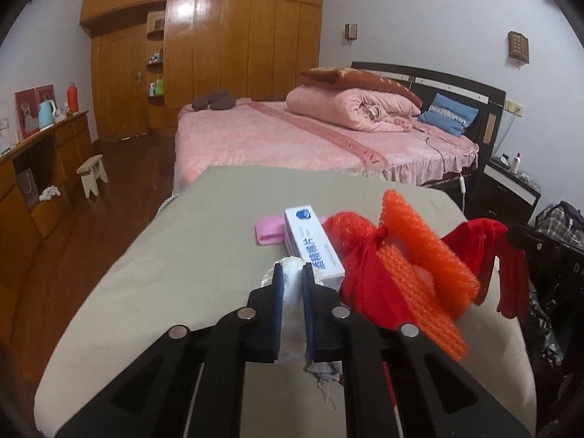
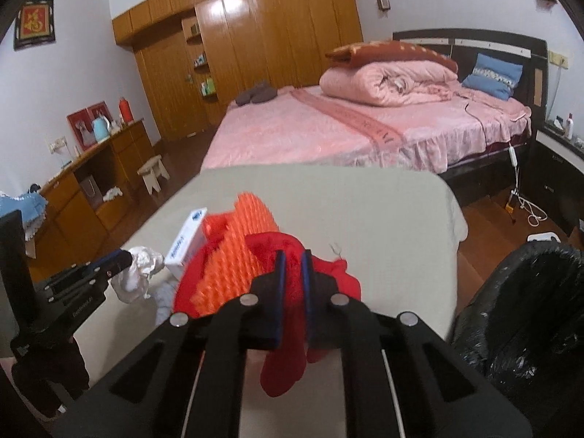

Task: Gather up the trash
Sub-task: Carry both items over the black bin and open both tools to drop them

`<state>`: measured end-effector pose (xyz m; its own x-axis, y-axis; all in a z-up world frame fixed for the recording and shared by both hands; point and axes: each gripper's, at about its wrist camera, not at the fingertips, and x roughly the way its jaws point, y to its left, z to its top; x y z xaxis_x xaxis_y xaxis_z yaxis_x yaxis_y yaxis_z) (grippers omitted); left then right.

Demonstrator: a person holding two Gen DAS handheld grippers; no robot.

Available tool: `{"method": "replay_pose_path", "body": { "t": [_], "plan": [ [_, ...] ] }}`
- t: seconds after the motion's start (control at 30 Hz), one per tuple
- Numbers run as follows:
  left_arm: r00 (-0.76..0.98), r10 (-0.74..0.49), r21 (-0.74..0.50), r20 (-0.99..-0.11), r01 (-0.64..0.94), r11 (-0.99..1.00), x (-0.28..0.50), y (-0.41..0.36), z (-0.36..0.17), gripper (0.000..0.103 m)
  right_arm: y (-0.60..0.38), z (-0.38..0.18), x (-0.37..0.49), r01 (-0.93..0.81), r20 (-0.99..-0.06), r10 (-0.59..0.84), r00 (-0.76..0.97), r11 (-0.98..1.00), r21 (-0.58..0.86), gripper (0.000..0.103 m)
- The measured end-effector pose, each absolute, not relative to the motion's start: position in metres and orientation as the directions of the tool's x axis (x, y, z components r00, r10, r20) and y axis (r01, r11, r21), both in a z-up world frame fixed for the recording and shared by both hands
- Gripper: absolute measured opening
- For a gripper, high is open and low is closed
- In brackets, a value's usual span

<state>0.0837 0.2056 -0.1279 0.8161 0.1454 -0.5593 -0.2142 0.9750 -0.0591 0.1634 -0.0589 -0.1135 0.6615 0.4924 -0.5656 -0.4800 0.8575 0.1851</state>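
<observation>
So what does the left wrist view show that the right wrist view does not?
Only the left view shows the pink item behind the white box, and the left fingers shut on a clear wrapper. Only the right view shows the black bin bag beside the table, and the right fingers shut on the red bag. Both show the box, the orange mesh, the red bag and the beige table.
</observation>
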Motion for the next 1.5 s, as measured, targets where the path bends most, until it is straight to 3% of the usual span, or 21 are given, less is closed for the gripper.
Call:
{"method": "replay_pose_path", "body": {
  "t": [0.37, 0.63, 1.5],
  "plan": [
    [0.86, 0.13, -0.055, -0.493, -0.18, 0.982, 0.074, 0.182, -0.079, 0.01, -0.089, -0.068, 0.15, -0.503, -0.468, 0.545, 0.695, 0.834, 0.225, 0.008],
    [0.882, 0.05, -0.075, -0.468, -0.096, 0.993, 0.084, 0.14, -0.057, 0.01, -0.123, -0.047, 0.135, -0.474, -0.435, 0.518, 0.737, 0.854, 0.216, 0.008],
    [0.823, -0.375, -0.149, -0.427, 0.345, 0.927, 0.129, -0.07, -0.051, 0.01, -0.298, -0.076, 0.091, -0.112, -0.479, 0.16, 0.863, 0.986, 0.126, 0.008]
  ]
}}
